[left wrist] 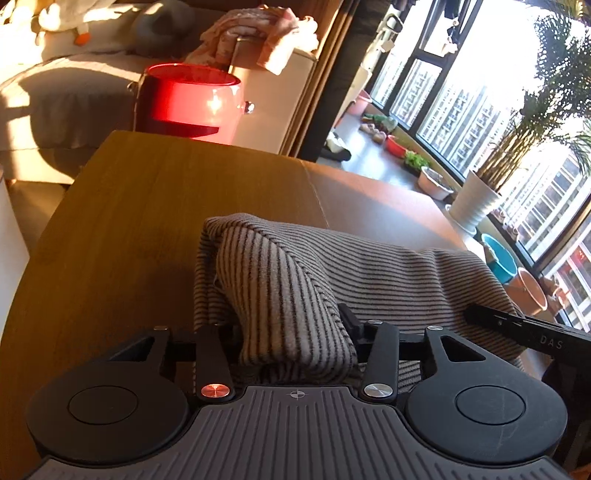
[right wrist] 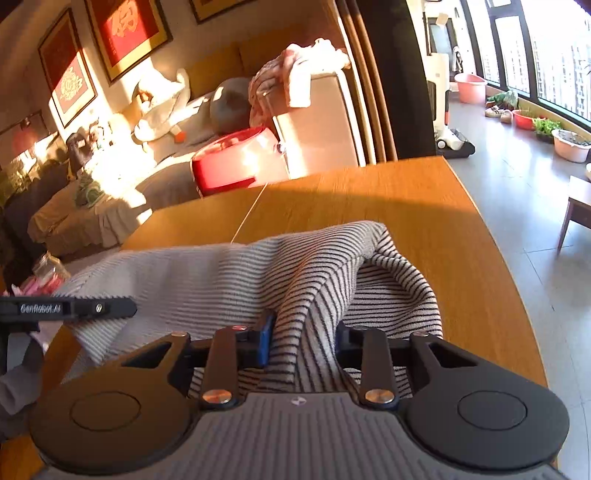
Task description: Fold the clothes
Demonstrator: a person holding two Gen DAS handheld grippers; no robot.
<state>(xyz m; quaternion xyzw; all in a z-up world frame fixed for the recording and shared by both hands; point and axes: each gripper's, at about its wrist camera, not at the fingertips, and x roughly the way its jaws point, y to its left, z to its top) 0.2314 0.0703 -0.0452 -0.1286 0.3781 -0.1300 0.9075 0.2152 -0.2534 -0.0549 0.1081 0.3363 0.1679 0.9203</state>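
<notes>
A grey garment with thin dark stripes (left wrist: 369,266) lies bunched on the wooden table (left wrist: 147,206). In the left wrist view my left gripper (left wrist: 284,325) is shut on a thick raised fold of it, and the cloth hides most of both fingers. The right gripper's finger (left wrist: 517,325) reaches in from the right over the same garment. In the right wrist view my right gripper (right wrist: 303,336) pinches another raised fold of the striped garment (right wrist: 184,280) between its blue pads (right wrist: 266,338). The left gripper's finger (right wrist: 74,308) shows at the left edge.
A red bucket (left wrist: 192,99) stands past the table's far edge, by a sofa (left wrist: 55,92) with a pile of clothes (left wrist: 258,33) on its arm. A potted plant (left wrist: 474,203) and basins line the window. The table's rounded edge (right wrist: 517,295) drops to the tiled floor on the right.
</notes>
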